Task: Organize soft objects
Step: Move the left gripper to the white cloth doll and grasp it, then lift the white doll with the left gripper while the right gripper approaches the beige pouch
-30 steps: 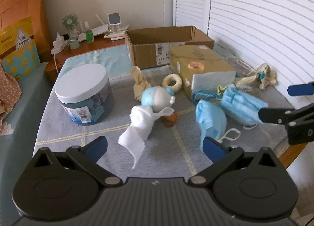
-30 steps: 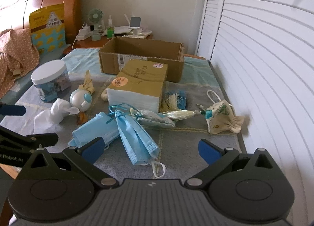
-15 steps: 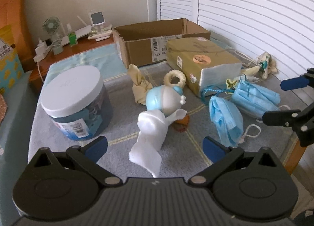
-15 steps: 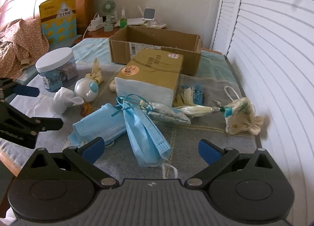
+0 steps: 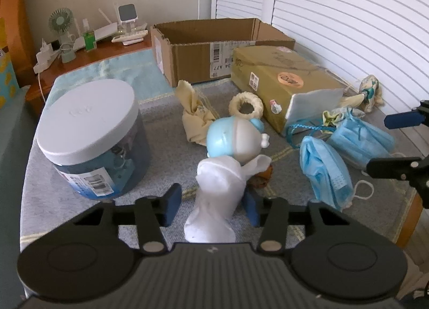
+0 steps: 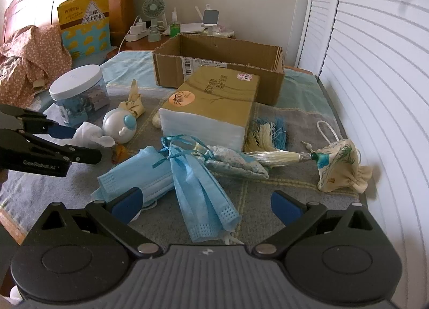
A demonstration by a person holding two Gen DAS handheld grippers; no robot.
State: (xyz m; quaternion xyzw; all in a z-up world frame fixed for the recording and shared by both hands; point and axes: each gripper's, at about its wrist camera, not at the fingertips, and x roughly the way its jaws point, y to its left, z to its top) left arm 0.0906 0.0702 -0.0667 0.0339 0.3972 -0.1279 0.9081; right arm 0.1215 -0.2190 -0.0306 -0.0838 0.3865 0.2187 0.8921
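A white sock (image 5: 218, 196) lies on the grey cloth, leaning on a round blue-and-white toy (image 5: 233, 141). My left gripper (image 5: 211, 208) has its jaws partly closed on either side of the sock, still with a gap. It also shows in the right wrist view (image 6: 77, 142) beside the sock (image 6: 91, 136). My right gripper (image 6: 205, 205) is open and empty above the blue face masks (image 6: 198, 188). An open cardboard box (image 5: 214, 46) stands at the back. A beige cloth (image 5: 194, 118) and a ring (image 5: 246, 104) lie near the toy.
A white-lidded jar (image 5: 91, 137) stands at the left. A tan packet of tissues (image 5: 284, 86) lies in front of the box. A patterned pouch with a tassel (image 6: 340, 167) lies at the right by the shutters. A bedside shelf (image 5: 88, 43) holds a fan and small items.
My left gripper has moved forward to the white sock and its jaws have narrowed around it. The right gripper has shifted slightly forward and stays open.
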